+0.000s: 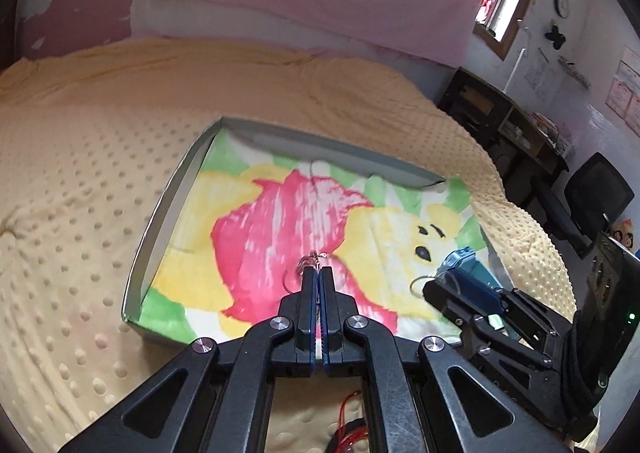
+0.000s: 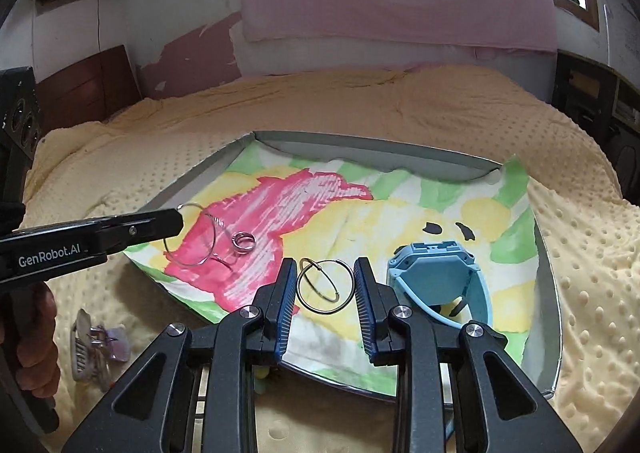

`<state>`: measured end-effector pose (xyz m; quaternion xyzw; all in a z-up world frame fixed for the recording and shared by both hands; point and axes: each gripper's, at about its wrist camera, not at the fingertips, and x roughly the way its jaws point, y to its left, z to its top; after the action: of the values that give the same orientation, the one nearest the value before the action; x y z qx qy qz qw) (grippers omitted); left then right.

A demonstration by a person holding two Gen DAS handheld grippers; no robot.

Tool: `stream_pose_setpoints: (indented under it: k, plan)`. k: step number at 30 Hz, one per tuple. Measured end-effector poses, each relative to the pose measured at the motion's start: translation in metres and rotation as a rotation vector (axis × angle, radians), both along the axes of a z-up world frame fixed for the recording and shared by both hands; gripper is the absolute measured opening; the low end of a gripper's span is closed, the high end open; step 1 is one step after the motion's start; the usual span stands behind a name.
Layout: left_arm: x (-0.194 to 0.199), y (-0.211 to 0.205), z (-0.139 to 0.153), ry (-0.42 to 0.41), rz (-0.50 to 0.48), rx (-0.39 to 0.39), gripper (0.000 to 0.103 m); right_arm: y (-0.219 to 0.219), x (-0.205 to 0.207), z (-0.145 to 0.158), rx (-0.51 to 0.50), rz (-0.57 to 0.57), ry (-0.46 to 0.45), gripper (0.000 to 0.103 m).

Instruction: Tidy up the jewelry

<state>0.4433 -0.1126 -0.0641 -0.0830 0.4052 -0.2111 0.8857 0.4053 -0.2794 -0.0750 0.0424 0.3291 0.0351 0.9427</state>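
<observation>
Jewelry is partly gathered: a blue watch (image 2: 440, 277) lies in the cloth-lined tray (image 2: 360, 147). Left gripper (image 1: 317, 273), jaws shut, pinches a wire hoop with rings (image 2: 200, 235) above it; right gripper (image 2: 325, 273), jaws part-open, carries a gold hoop (image 2: 326, 285). Hair clips (image 2: 94, 345) remain on the bed (image 2: 400, 105).

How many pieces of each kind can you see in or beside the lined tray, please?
Wire hoops: 2 (silver hoop in the left tongs, gold hoop in the right tongs)
Small ring: 1
Blue watch: 1
Hair clip: 1, on the bedspread outside the tray
Total: 5
</observation>
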Motion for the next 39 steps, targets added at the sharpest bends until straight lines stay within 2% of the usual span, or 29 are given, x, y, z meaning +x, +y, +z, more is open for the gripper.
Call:
stream_pose_setpoints:
  k: [3,5,7,8,9,10,14,16,21,23,25,34,39]
  plan:
    - [-0.001,0.002,-0.004,0.012,0.013,0.009,0.003,0.001,0.001,-0.001,-0.007,-0.005,0.01,0.03]
    - [-0.003,0.003,-0.004,0.018,0.018,0.003,0.012,-0.002,-0.002,0.0,-0.009,-0.005,0.008,0.038]
    - [-0.007,0.006,-0.002,0.006,0.034,-0.005,0.037,-0.003,-0.005,0.001,-0.004,-0.004,0.001,0.04]
    - [-0.01,0.008,0.0,-0.008,0.051,-0.007,0.043,-0.003,-0.008,0.003,-0.008,-0.009,-0.008,0.043]
    - [-0.014,0.01,0.004,-0.03,0.069,-0.013,0.055,-0.003,-0.012,0.005,-0.011,-0.019,-0.022,0.046]
    - [-0.018,0.012,0.008,-0.052,0.08,-0.02,0.059,-0.005,-0.017,0.008,-0.009,-0.03,-0.04,0.052]
    - [-0.035,0.016,0.027,-0.12,0.098,-0.025,0.067,-0.012,-0.04,0.024,0.018,-0.077,-0.12,0.06]
    - [-0.048,0.019,0.041,-0.17,0.114,-0.022,0.081,-0.016,-0.059,0.037,0.029,-0.103,-0.174,0.068]
    - [-0.097,0.029,0.077,-0.325,0.163,-0.012,0.103,-0.022,-0.111,0.072,0.054,-0.138,-0.3,0.085]
    - [-0.121,0.035,0.092,-0.387,0.177,-0.023,0.103,-0.023,-0.133,0.086,0.064,-0.136,-0.35,0.095]
    - [-0.141,0.04,0.103,-0.416,0.186,-0.036,0.103,-0.022,-0.16,0.101,0.067,-0.145,-0.407,0.098]
    - [-0.242,0.06,0.141,-0.516,0.231,-0.044,0.103,-0.021,-0.27,0.145,0.105,-0.155,-0.539,0.102]
    - [-0.302,0.067,0.156,-0.567,0.23,-0.025,0.103,-0.014,-0.324,0.162,0.079,-0.154,-0.557,0.102]
